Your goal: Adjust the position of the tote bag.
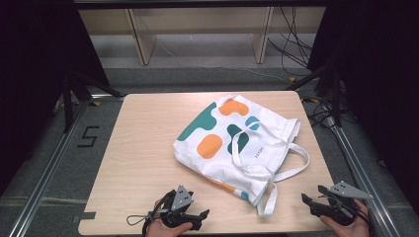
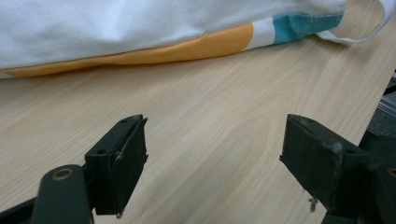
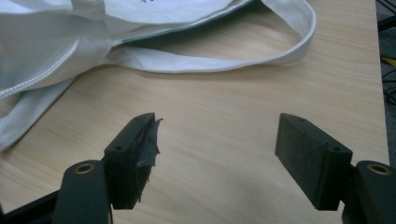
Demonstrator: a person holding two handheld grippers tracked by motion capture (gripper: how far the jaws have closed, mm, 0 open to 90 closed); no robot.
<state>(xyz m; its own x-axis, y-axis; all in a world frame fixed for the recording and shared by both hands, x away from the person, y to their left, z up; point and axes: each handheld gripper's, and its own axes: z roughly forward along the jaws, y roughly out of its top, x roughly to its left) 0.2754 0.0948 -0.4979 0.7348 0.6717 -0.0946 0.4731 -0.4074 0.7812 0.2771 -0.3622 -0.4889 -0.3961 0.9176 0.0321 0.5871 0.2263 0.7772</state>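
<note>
A white tote bag (image 1: 237,140) with teal, orange and blue blobs lies flat in the middle of the wooden table (image 1: 143,163), its straps (image 1: 291,165) spread toward the right and front. My left gripper (image 1: 202,216) rests near the front edge, open, pointing right toward the bag's near corner. In the left gripper view the bag's orange and blue hem (image 2: 224,42) lies beyond the open jaws (image 2: 212,154). My right gripper (image 1: 307,200) sits at the front right corner, open and empty. In the right gripper view a strap loop (image 3: 261,60) lies ahead of the gripper (image 3: 215,140).
The table's right edge (image 3: 380,93) runs close beside the right gripper. Metal frame rails (image 1: 49,168) flank the table. Wooden shelving (image 1: 197,29) and loose cables (image 1: 291,44) stand on the floor beyond the far edge.
</note>
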